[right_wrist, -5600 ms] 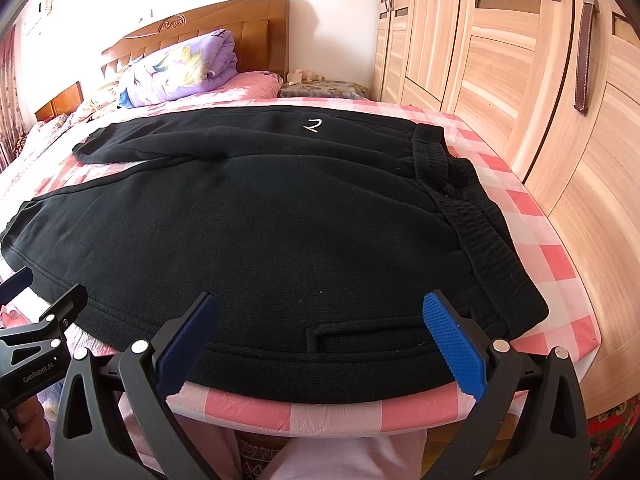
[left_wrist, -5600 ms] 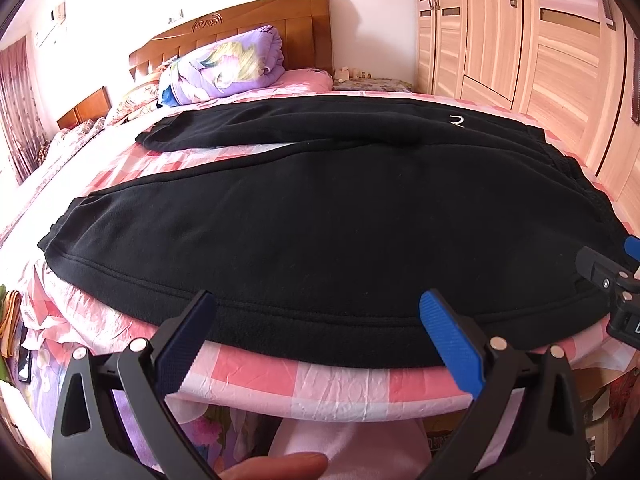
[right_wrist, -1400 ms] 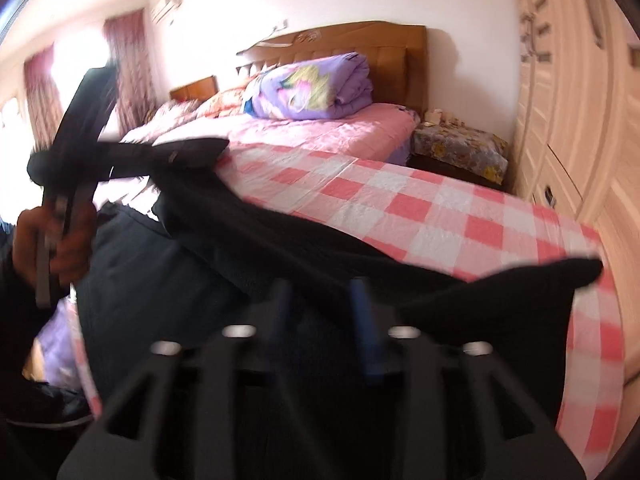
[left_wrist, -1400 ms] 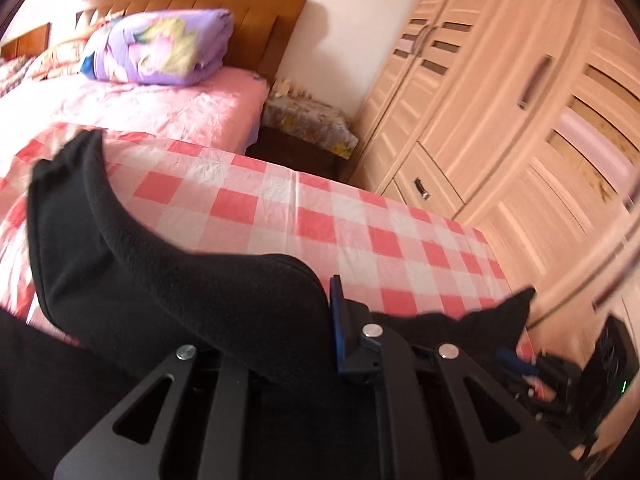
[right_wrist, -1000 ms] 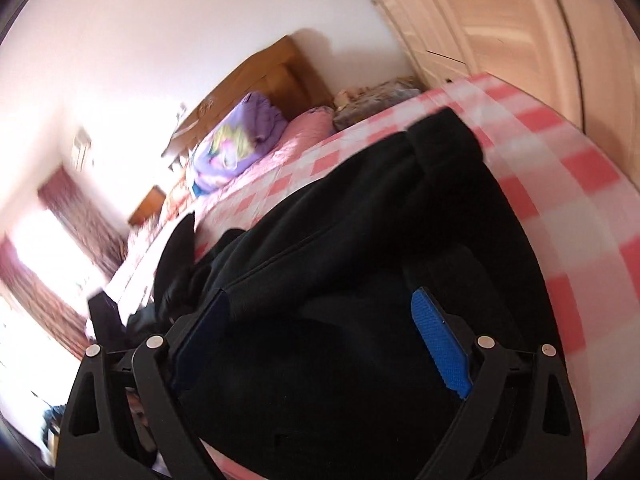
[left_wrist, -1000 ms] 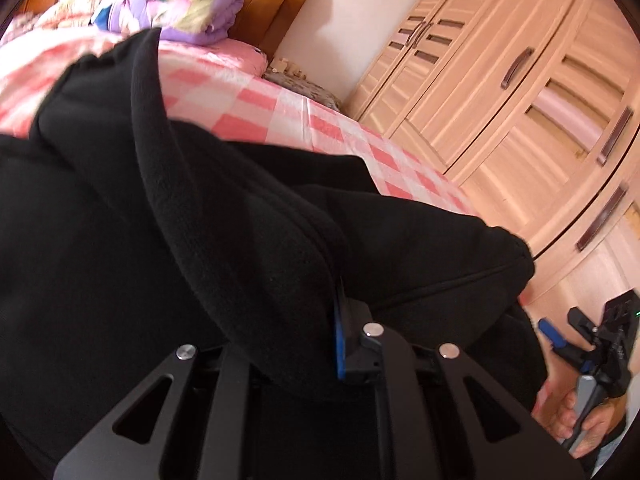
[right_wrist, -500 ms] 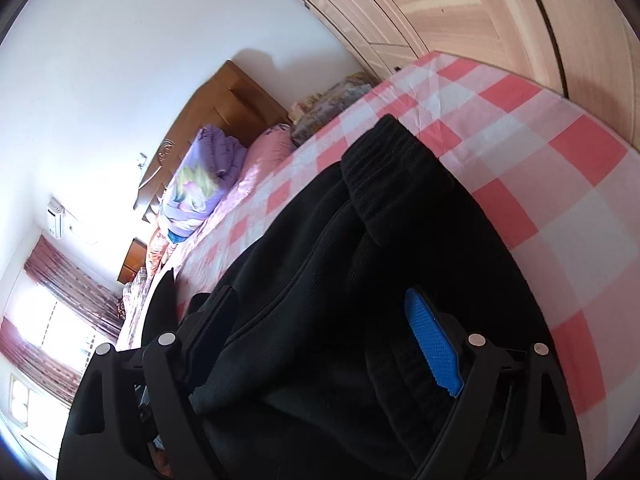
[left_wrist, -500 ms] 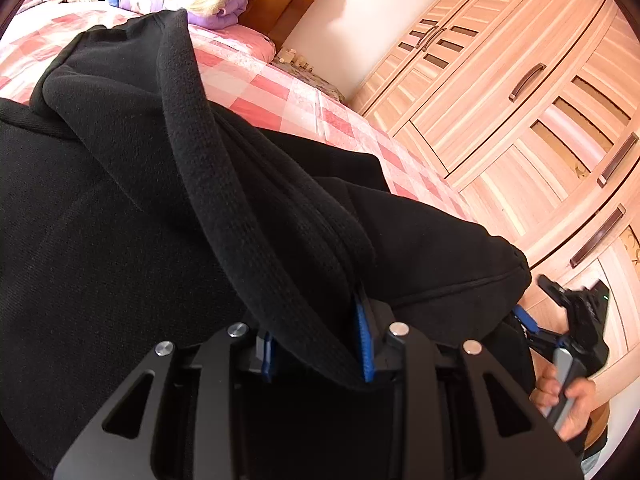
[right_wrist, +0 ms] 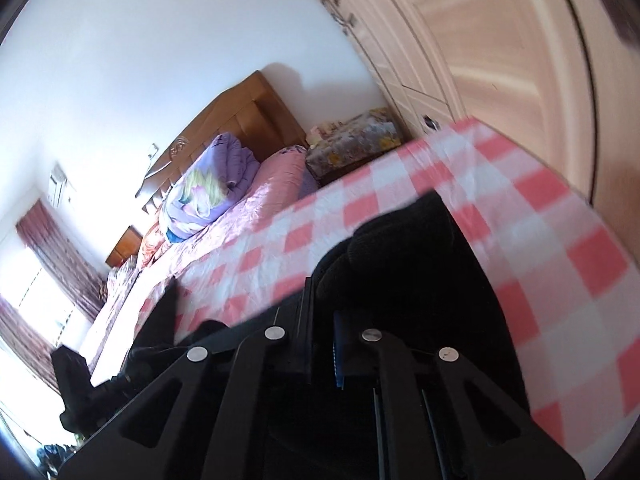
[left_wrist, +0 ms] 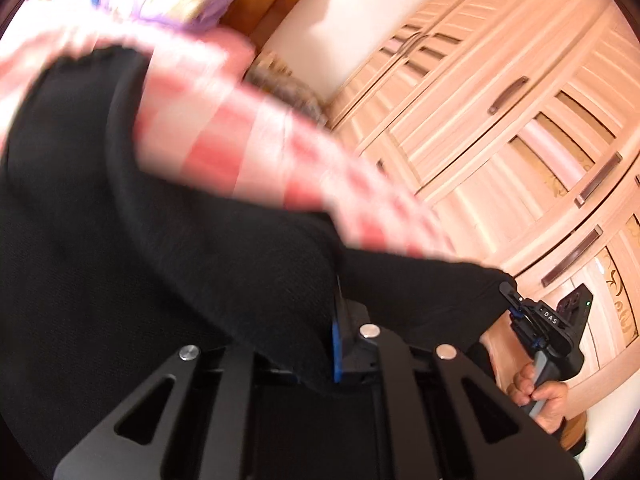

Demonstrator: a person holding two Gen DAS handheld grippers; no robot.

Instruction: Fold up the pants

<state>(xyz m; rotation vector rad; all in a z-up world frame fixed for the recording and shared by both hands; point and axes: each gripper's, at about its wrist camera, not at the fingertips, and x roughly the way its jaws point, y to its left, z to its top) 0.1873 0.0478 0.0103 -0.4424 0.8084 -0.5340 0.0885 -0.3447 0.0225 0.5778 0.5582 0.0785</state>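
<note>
The black pants [left_wrist: 200, 260] drape over my left gripper [left_wrist: 332, 344]. Its jaws are closing tight, with a thick fold of the fabric pinched against the blue pad; the picture is blurred. In the right wrist view my right gripper [right_wrist: 324, 344] is closing on the bunched waistband end of the pants [right_wrist: 420, 272], pads pressed into the cloth. The right gripper [left_wrist: 520, 316] also shows at the right of the left wrist view, held by a hand [left_wrist: 536, 396]. At the lower left of the right wrist view the left gripper [right_wrist: 72, 376] shows as a dark shape.
A pink and white checked sheet [right_wrist: 560, 280] covers the bed under the pants. A wooden wardrobe [left_wrist: 500, 120] stands close along the bed's right side. A purple quilt [right_wrist: 212, 188], the headboard [right_wrist: 248, 120] and a nightstand [right_wrist: 352, 136] are at the far end.
The right gripper stood open over the waistband and has clamped on it. The left gripper loosened a little, then shut again. Both have risen, and more of the checked sheet shows.
</note>
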